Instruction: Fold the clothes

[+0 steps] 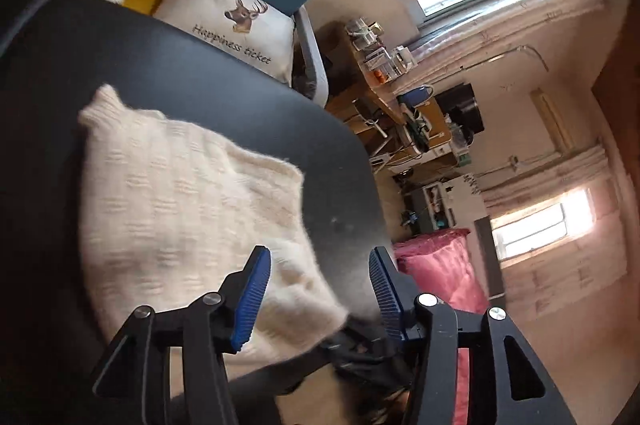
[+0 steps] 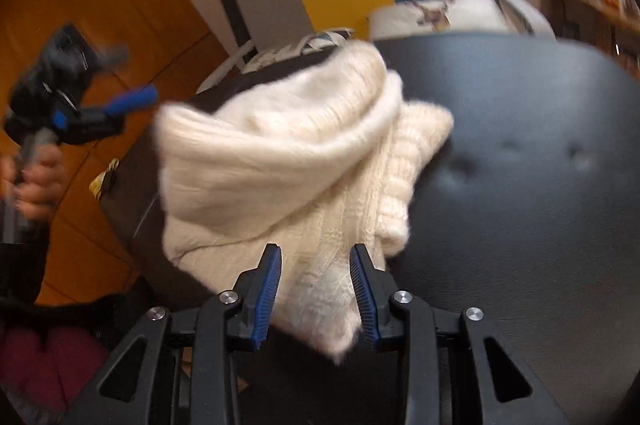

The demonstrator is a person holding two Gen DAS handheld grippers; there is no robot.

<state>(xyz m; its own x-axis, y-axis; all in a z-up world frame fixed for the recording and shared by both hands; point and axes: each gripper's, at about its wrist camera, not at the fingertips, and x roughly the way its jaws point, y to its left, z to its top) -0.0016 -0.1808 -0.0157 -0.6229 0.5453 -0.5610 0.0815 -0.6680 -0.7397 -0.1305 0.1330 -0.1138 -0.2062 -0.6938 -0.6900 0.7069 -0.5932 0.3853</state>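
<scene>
Cluttered and sunlit, the room held a dark padded leather surface (image 2: 520,153) on which a cream cable-knit sweater (image 2: 288,161) lay bunched, one thick layer rolled over the rest, a deer-print cushion (image 1: 236,25) behind it. The right gripper (image 2: 316,289) hovered low at the near hem with its blue pads spread on either side of the knit and not visibly pinching it, probably ready to take a hold for the next fold. The left gripper (image 1: 320,289) stood clear with its jaws spread and empty, the sweater's corner below them, apparently let go.
</scene>
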